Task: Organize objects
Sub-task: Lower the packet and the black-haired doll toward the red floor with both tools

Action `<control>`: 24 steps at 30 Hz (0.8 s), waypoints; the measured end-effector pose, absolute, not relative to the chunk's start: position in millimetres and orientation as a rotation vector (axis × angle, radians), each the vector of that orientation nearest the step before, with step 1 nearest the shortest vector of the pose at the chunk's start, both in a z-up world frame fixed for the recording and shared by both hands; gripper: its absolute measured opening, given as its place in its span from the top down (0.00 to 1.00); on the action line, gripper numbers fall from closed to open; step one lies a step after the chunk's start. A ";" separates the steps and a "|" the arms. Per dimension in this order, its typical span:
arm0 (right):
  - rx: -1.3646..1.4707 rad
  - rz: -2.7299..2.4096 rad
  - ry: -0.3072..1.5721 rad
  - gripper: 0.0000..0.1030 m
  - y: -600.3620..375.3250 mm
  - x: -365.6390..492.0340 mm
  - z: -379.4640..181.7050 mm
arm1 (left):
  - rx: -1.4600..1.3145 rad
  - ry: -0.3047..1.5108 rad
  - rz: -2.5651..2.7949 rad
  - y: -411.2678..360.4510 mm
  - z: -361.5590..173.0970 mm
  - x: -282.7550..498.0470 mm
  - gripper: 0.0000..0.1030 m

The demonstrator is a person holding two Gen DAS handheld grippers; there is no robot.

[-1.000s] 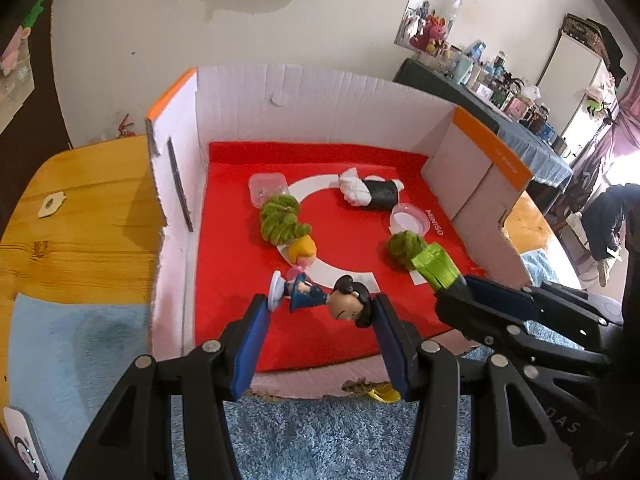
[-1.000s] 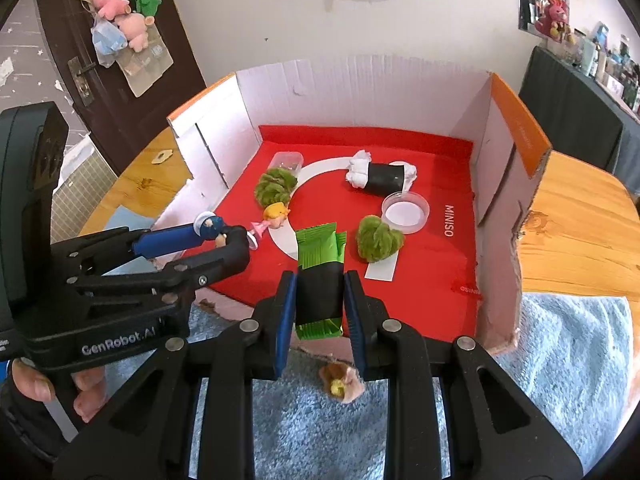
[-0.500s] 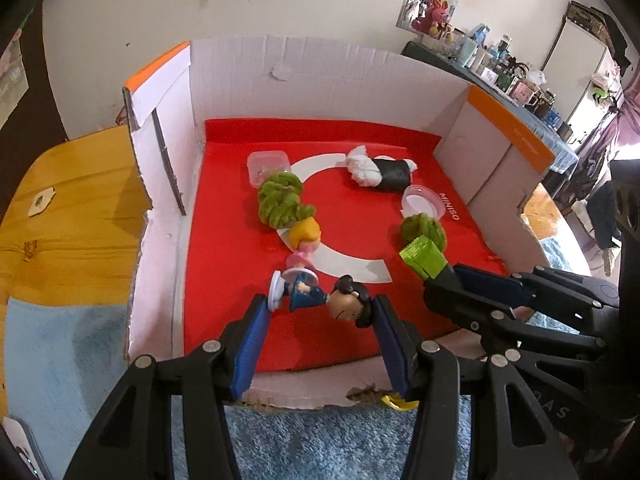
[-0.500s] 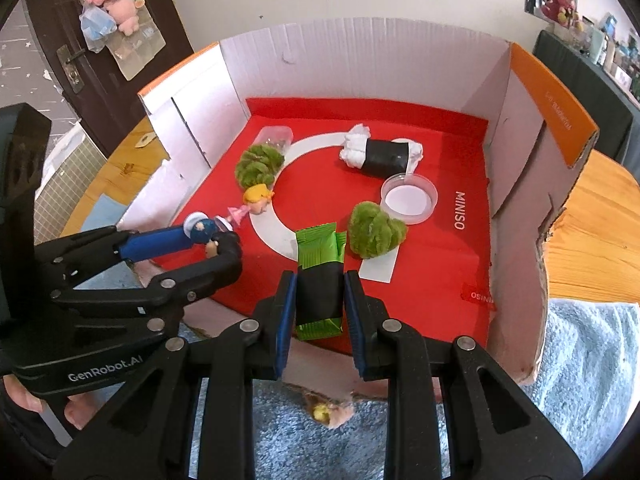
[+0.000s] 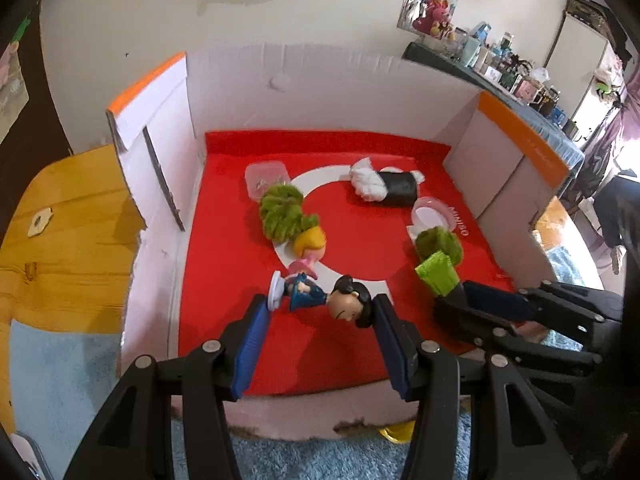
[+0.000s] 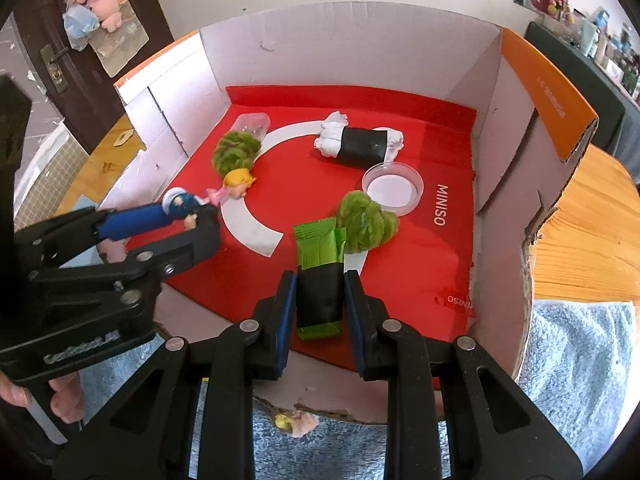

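Note:
A cardboard box point(image 5: 320, 92) with a red floor lies open in front of me. My left gripper point(image 5: 320, 305) is shut on a small figurine point(image 5: 316, 299) in blue with black hair, held sideways just above the red floor near the box's front edge. My right gripper point(image 6: 321, 282) is shut on a green and black packet point(image 6: 318, 246), which points into the box beside a green fluffy ball point(image 6: 366, 222). In the right wrist view the left gripper point(image 6: 192, 216) shows at the left with the figurine point(image 6: 180, 202). The left wrist view shows the right gripper point(image 5: 452, 300) with the packet point(image 5: 438, 276).
On the red floor lie a blonde doll in pink point(image 5: 308, 246), a second green fluffy ball point(image 5: 280, 212), a black roll with white cloth ends point(image 5: 384, 186), a round clear dish point(image 6: 392, 188) and a small clear tub point(image 5: 266, 176). Wooden table point(image 5: 60, 240) and blue towel point(image 6: 576, 360) surround the box.
Both grippers have come a little forward and down over the box's front edge, each keeping its load. The things on the red floor have not moved.

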State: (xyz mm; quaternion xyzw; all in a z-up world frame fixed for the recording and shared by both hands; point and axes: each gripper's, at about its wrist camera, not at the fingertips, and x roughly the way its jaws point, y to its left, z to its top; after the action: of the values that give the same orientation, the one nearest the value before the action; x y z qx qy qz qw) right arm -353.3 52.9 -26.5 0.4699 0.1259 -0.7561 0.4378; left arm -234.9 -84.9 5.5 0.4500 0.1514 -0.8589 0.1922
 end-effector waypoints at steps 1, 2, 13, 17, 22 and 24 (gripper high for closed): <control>1.166 -1.878 0.315 0.78 52.2 -352.0 -26.4 | 1.272 0.454 -2.406 -87.9 2.7 -234.1 0.47; 1.164 -1.874 0.316 0.78 52.6 -351.3 -26.4 | 1.278 0.470 -2.403 -89.2 0.7 -232.7 0.47; 1.160 -1.845 0.337 0.78 59.8 -348.7 -27.2 | 1.284 0.495 -2.404 -77.8 2.7 -216.4 0.47; 1.169 -1.849 0.329 0.78 60.0 -353.4 -26.9 | 1.287 0.510 -2.387 -87.1 1.1 -225.2 0.47; 1.189 -1.854 0.320 0.78 56.0 -359.2 -29.3 | 1.290 0.492 -2.382 -90.0 0.3 -235.1 0.47; 1.192 -1.859 0.313 0.78 57.5 -361.3 -29.9 | 1.289 0.485 -2.381 -90.6 -0.4 -237.2 0.47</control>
State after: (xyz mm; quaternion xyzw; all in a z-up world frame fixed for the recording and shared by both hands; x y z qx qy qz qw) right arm -361.3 57.5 -29.9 0.4800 0.1258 -0.7484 0.4401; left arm -237.2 -90.6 -0.4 0.4597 0.1730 -0.8491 0.1942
